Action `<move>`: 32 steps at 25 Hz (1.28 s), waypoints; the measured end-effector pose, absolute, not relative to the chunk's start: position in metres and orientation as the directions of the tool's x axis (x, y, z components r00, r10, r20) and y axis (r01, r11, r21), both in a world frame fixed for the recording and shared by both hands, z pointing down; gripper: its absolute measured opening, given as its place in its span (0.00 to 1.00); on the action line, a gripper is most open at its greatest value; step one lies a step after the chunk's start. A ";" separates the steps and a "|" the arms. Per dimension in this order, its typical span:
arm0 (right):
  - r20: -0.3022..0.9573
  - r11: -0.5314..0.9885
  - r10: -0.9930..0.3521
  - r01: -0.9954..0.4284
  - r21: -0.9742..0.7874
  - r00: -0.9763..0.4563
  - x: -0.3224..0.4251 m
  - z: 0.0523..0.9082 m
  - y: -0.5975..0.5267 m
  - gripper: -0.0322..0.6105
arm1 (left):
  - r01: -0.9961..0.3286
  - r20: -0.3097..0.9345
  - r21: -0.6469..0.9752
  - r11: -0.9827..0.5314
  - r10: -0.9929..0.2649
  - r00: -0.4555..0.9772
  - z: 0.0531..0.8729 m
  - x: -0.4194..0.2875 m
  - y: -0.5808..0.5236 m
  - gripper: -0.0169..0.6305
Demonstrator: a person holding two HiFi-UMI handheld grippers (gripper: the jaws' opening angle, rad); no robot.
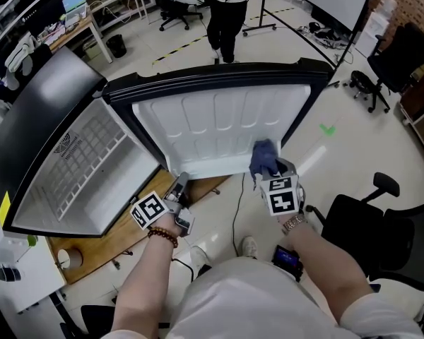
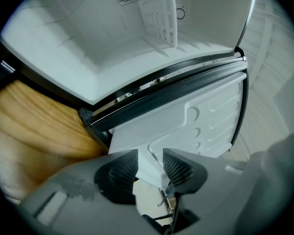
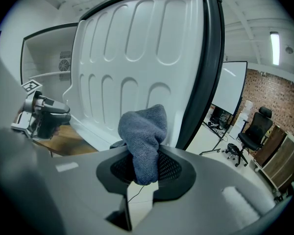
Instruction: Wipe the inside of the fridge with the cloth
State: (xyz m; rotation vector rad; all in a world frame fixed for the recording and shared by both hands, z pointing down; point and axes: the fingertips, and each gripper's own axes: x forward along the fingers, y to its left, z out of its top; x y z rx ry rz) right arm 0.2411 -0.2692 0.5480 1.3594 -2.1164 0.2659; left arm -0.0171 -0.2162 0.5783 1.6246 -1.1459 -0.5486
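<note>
**Door open, wiping not yet begun**

The fridge (image 1: 71, 168) sits open on the bench (image 1: 113, 242), with no cloth inside it. The left gripper (image 2: 150, 163), jaws spread, straddles the lower corner of the door (image 1: 219, 129) without pinching it. The right gripper (image 3: 143, 168) pinches the cloth (image 3: 144, 136) just before the door's right edge. Likely next, the cloth must travel left, round the door and into the cavity. The left gripper lies in that path, and a chair (image 1: 371, 221) stands well apart.

Blue cloth (image 3: 143, 138) pinched in right claw (image 3: 143, 173)
</note>
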 end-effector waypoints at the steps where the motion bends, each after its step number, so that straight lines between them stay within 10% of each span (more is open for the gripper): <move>1: 0.584 0.455 -0.757 -0.878 0.149 -0.293 0.241 0.548 -0.269 0.16 | -0.409 0.181 0.912 -0.017 -0.880 0.440 0.579 -0.017 -0.216 0.27; 9: 0.570 0.463 -0.759 -0.877 0.132 -0.315 0.240 0.539 -0.263 0.16 | -0.378 0.134 0.925 -0.048 -0.887 0.442 0.572 -0.022 -0.214 0.09; 32: 0.463 0.797 -0.559 -0.599 0.072 -0.688 0.107 0.513 -0.141 0.16 | -0.243 -0.012 0.954 -0.178 -0.829 0.559 0.512 -0.009 -0.196 0.12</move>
